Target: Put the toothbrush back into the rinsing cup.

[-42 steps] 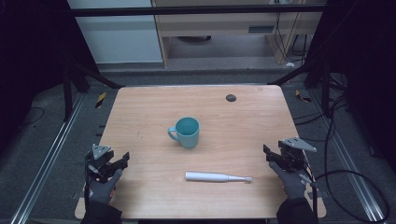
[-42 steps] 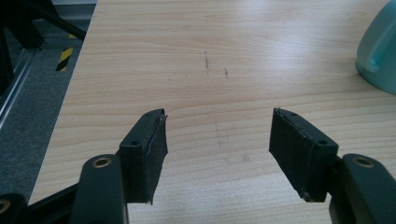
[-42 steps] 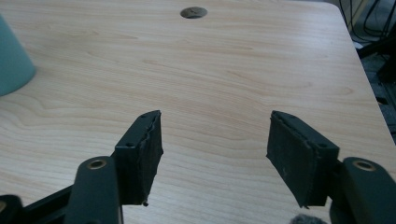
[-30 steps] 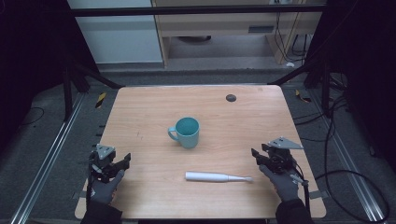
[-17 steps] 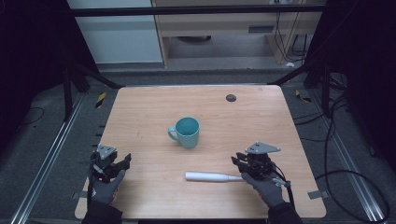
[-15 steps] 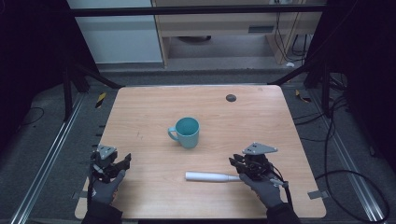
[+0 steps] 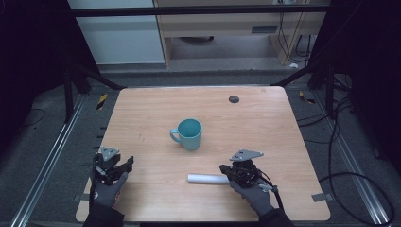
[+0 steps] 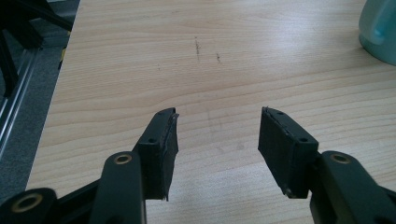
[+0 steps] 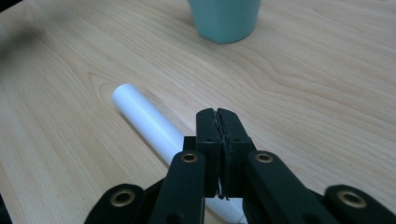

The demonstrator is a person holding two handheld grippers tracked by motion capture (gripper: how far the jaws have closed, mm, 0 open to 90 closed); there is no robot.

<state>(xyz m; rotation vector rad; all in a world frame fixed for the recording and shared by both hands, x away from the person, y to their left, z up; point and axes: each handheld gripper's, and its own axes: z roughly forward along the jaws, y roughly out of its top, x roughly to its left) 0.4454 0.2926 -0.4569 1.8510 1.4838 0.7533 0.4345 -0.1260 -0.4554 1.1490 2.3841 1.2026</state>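
Right gripper [image 9: 219,116] jaws just closed, clenched together above the white plastic cylindrical toothbrush handle [image 9: 149,123] lying on the wooden tabletop [image 7: 265,123]; whether they pinch it, cannot tell. Left gripper [image 8: 217,140] released. No readable labels.

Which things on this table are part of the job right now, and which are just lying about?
In the job:
- white toothbrush handle, under the shut right gripper
- teal mug, probably its destination

Lying about:
- small dark disc near the far edge
- left gripper, open and idle
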